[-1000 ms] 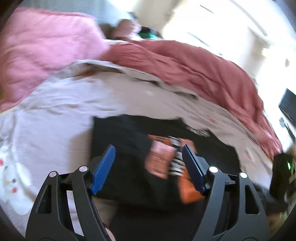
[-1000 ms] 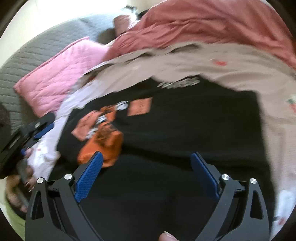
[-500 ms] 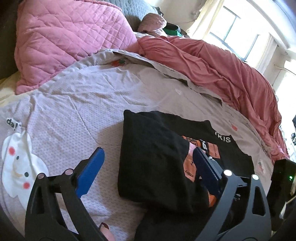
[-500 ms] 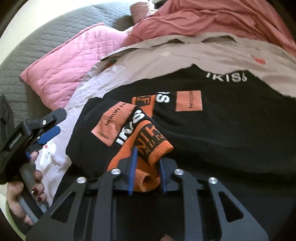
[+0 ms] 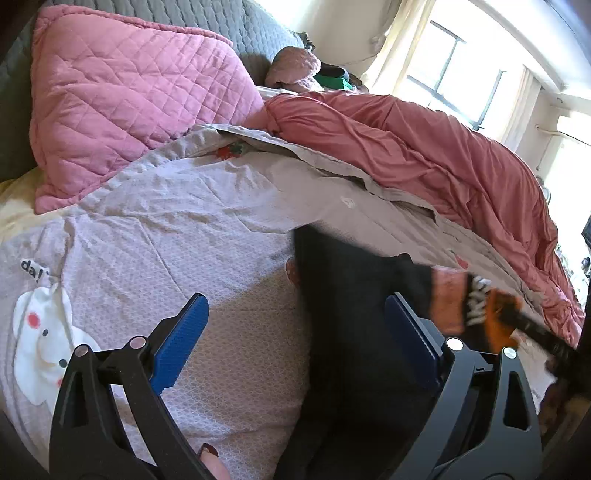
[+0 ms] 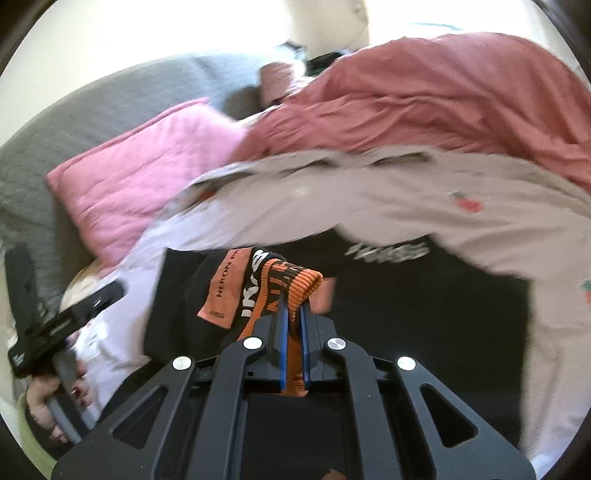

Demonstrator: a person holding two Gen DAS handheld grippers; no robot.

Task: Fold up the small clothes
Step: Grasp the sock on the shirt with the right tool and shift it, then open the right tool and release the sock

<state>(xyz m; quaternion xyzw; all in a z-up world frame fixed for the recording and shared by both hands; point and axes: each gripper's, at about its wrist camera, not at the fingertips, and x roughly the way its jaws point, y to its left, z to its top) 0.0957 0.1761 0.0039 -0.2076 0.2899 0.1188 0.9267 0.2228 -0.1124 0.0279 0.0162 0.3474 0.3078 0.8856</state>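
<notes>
A black garment [image 6: 424,306] with orange patches and white lettering lies on the bed. My right gripper [image 6: 291,314] is shut on its orange ribbed cuff [image 6: 299,284] and holds the sleeve lifted off the bed. In the left wrist view the black garment [image 5: 343,295] rises at the right, with the cuff [image 5: 476,310] pulled to the right. My left gripper [image 5: 295,332] is open and empty, over the sheet beside the garment's left edge. The left gripper also shows in the right wrist view [image 6: 62,325], in a hand.
A pale lilac sheet [image 5: 166,236] with a white cartoon print [image 5: 40,343] covers the bed. A pink quilted pillow [image 5: 122,96] lies at the back left against a grey headboard [image 5: 229,22]. A rumpled salmon duvet [image 5: 443,158] runs along the far side.
My right gripper closed on the orange cuff and has lifted the sleeve up and to the right. My left gripper stayed open and drew back left off the garment.
</notes>
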